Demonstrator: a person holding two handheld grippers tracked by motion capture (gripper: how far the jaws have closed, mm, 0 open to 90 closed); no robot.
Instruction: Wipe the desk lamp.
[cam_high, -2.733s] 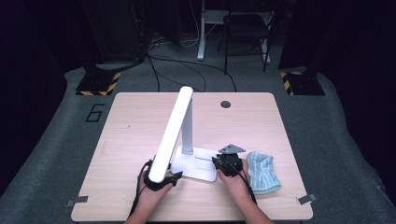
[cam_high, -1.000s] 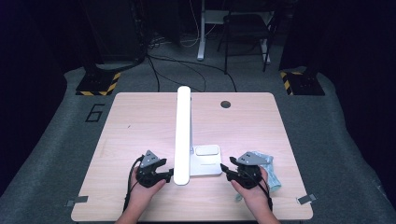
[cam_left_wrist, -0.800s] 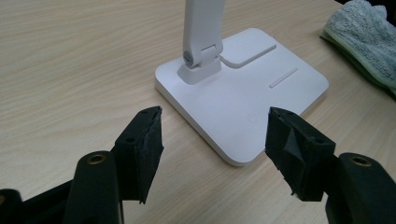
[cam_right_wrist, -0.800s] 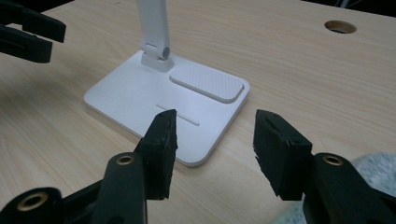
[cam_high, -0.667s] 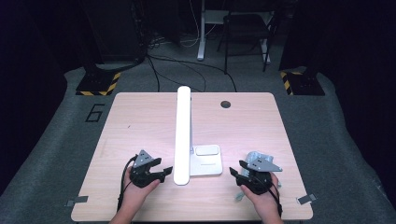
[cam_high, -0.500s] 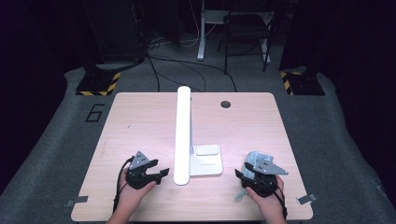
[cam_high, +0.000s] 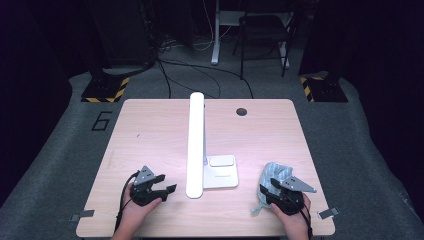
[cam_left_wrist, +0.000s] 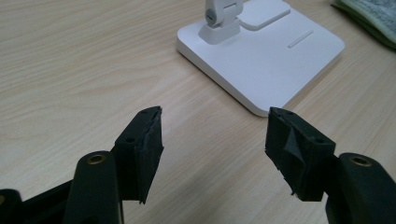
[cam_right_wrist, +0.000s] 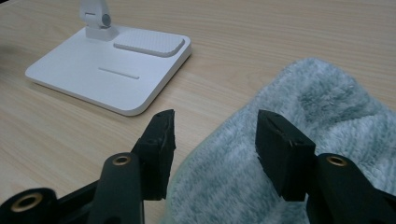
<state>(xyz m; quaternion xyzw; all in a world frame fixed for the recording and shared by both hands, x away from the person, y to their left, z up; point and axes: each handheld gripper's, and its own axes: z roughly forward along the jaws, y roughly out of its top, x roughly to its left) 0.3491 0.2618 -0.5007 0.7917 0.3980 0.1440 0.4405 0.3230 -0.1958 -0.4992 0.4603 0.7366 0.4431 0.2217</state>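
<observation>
Right tongs (cam_high: 269, 190) sit over the near edge of the grey-green fluffy cloth (cam_high: 278, 175), near right part of the tabletop (cam_high: 150, 130). In the right gripper view the right tongs (cam_right_wrist: 214, 135) have jaws spread moderately wide, nothing pinched; cloth (cam_right_wrist: 317, 112) lies under and between them and runs out ahead to the right. Left jaw hangs at the cloth's left border, right jaw above the pile. Contact with the fabric can't be told.

White lamp base (cam_right_wrist: 112, 65) is ahead-left of the right tongs, just beside the cloth, a strip of bare wood between them.

Left tongs (cam_high: 169, 189) are at the near left of the tabletop, just left of the lamp's long white head (cam_high: 196, 145), which lies front to back over the base (cam_high: 220, 172). In the left gripper view the left tongs (cam_left_wrist: 215, 135) gape wide, empty, bare wood between the jaws; lamp base (cam_left_wrist: 261, 51) is ahead, near the right jaw tip but apart from it. Hinge post (cam_left_wrist: 222, 18) stands at the base's far corner. A sliver of cloth (cam_left_wrist: 369, 16) shows at top right, well apart from the left tongs.

Both hands come in from the bottom edge, one per tongs, lamp between them.
</observation>
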